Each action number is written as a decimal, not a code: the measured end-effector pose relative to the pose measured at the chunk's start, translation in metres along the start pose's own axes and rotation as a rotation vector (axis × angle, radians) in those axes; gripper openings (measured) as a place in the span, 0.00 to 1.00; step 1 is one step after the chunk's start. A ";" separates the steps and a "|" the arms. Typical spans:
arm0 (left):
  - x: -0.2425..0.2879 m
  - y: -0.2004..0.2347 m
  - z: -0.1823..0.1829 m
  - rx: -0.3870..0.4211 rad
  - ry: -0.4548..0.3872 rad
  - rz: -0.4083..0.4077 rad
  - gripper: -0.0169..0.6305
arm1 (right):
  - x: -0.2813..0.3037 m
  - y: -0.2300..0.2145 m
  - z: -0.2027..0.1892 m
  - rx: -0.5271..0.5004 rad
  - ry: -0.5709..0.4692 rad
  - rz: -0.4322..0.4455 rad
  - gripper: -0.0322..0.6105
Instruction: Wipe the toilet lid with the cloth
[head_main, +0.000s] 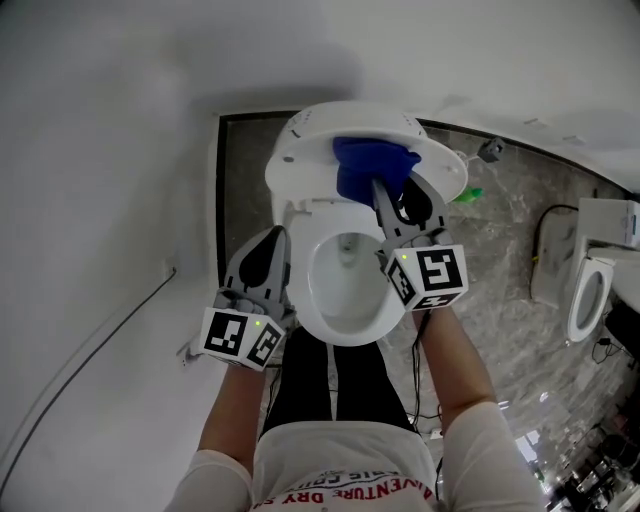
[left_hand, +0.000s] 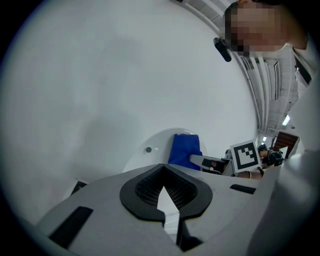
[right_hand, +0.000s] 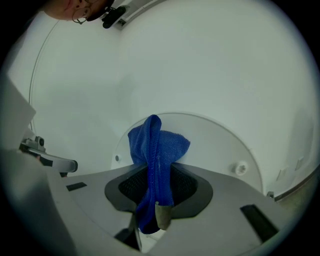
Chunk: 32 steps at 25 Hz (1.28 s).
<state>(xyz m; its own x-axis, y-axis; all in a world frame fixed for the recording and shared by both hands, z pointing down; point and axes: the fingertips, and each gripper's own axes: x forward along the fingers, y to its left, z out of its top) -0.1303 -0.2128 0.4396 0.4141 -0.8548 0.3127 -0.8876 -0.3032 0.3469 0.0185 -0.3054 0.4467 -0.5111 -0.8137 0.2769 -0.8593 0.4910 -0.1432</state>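
Right tongs (right_hand: 157, 172): clamped on blue cloth (right_hand: 156, 145), which bunches up past the tips | cloth: upper centre of head view, in front of raised toilet lid (head_main: 300, 140) | left tongs (head_main: 273, 240): closed, empty, lower left beside bowl (head_main: 340, 315), well apart from cloth.

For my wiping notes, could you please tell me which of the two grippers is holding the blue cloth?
The right gripper: its jaws are clamped on the blue cloth; the left gripper is shut on nothing.
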 end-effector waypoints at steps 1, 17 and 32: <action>0.002 -0.003 -0.001 -0.002 0.003 -0.001 0.03 | -0.006 -0.008 0.002 -0.001 0.000 -0.020 0.22; 0.009 -0.044 -0.025 0.013 0.014 -0.036 0.03 | -0.086 -0.089 -0.009 0.018 0.016 -0.216 0.22; -0.045 0.048 -0.032 0.012 0.019 0.116 0.03 | 0.021 0.109 -0.047 -0.064 0.026 0.202 0.22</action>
<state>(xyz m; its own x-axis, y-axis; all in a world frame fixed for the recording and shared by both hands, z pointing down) -0.1849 -0.1752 0.4703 0.3122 -0.8762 0.3671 -0.9321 -0.2079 0.2965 -0.0846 -0.2542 0.4818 -0.6717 -0.6887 0.2730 -0.7358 0.6631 -0.1375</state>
